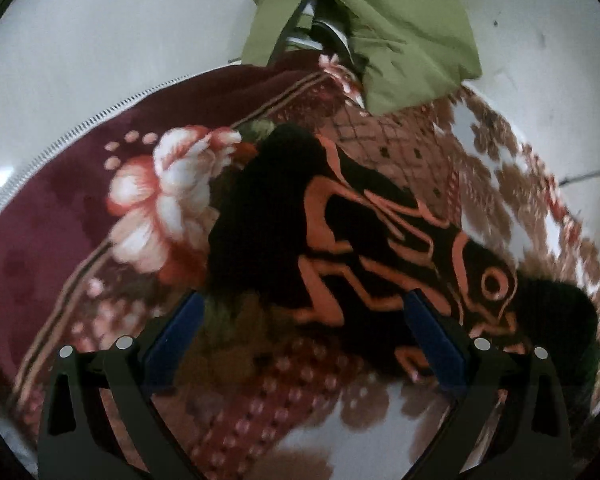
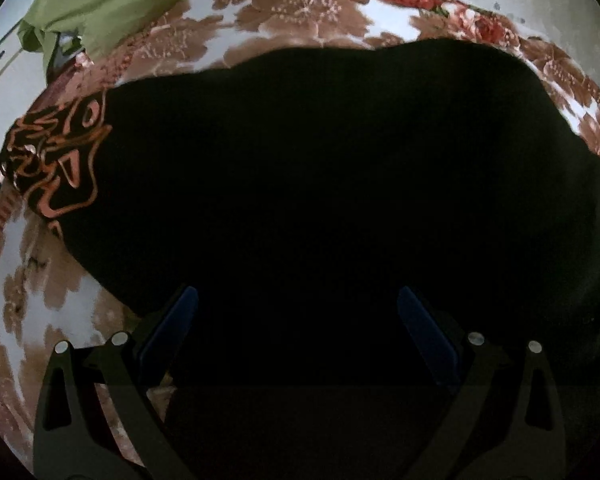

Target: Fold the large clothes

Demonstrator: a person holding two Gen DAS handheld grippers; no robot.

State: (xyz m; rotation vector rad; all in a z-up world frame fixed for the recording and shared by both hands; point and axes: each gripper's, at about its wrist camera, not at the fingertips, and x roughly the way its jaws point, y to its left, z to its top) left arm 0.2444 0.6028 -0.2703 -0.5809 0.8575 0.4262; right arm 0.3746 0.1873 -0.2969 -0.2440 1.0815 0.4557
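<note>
From the left wrist, the left gripper (image 1: 302,320) has its fingers wide apart, holding nothing. The black shirt (image 1: 340,232) with orange print lies just ahead on the flowery blanket (image 1: 140,200). A green cloth (image 1: 400,40) hangs far ahead.

From the right wrist, the right gripper (image 2: 298,316) is spread too, empty, right over the shirt (image 2: 320,180). Best to pinch an edge, not the blanket.

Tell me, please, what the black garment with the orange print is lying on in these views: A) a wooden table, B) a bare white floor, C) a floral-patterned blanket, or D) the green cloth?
C: the black garment lies flat on the floral-patterned blanket, whose brown flowers show around its edges, while the green cloth sits apart at the blanket's far end.
</note>
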